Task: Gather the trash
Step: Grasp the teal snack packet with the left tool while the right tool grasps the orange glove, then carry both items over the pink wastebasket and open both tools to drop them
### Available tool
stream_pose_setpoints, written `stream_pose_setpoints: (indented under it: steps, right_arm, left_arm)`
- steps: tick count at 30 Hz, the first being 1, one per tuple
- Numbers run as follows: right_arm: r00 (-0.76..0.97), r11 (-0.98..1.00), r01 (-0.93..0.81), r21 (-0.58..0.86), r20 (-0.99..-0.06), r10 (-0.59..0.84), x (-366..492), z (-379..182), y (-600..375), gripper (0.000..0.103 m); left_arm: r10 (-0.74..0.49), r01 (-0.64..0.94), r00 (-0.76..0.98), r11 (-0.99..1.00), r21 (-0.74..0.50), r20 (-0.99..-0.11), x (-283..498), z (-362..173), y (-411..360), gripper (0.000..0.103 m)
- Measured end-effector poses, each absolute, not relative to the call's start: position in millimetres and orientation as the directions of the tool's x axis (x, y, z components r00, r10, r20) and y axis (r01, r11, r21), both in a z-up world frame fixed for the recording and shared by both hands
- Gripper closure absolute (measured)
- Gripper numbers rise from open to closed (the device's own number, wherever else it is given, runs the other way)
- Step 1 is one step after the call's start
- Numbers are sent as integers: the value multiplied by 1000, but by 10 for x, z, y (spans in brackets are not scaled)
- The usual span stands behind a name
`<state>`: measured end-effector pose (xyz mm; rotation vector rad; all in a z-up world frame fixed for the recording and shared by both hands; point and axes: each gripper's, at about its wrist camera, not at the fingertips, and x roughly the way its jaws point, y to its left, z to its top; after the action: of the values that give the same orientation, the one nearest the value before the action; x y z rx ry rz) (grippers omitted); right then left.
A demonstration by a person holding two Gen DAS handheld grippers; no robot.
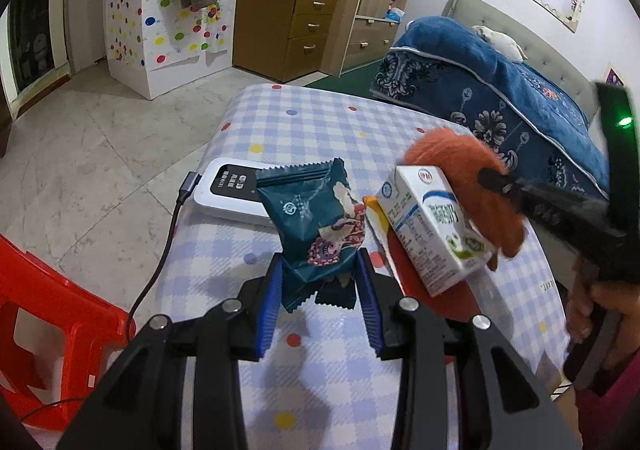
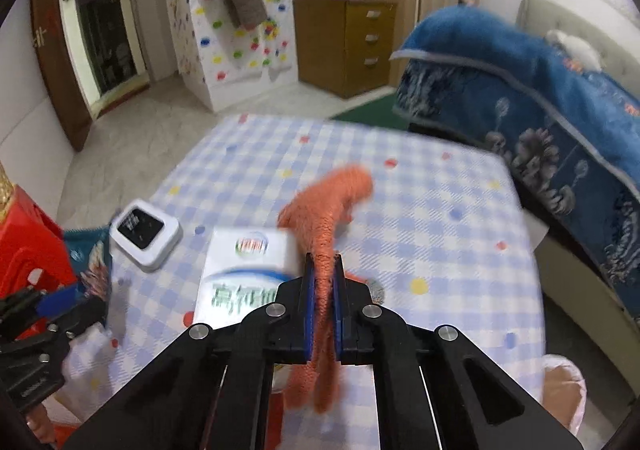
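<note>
Both grippers loaded above the checked-cloth table [image 1: 320,122].

Left gripper [image 1: 320,290] clamped the teal foil snack wrapper's [image 1: 320,222] lower crimp: light, crinkly, judged slippery. Right gripper [image 2: 322,290] pinched the orange fuzzy cloth [image 2: 324,218], soft, limp; the white milk carton [image 2: 244,274] rode beside it.

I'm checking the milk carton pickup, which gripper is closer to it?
Right. The right gripper, shut on the orange cloth, is right beside the milk carton. The left gripper sits farther off, holding the teal wrapper.
</note>
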<state>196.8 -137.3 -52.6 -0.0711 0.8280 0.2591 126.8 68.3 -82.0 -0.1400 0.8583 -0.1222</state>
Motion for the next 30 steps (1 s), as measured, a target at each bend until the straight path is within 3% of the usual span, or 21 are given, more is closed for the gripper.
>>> stream_pose_setpoints:
  steps: [7,30]
  right_arm:
    - [723,974,-216,69,-659,208,1480,7,-1747,96]
    - [749,990,-8,143,-655,100,358,-51,-2829,96]
  left_arm:
    - [-193,105,659,981,-165,-727,1128,-673,511,69]
    - [-413,435,567,885,-167,-713,618,-457,-720,69]
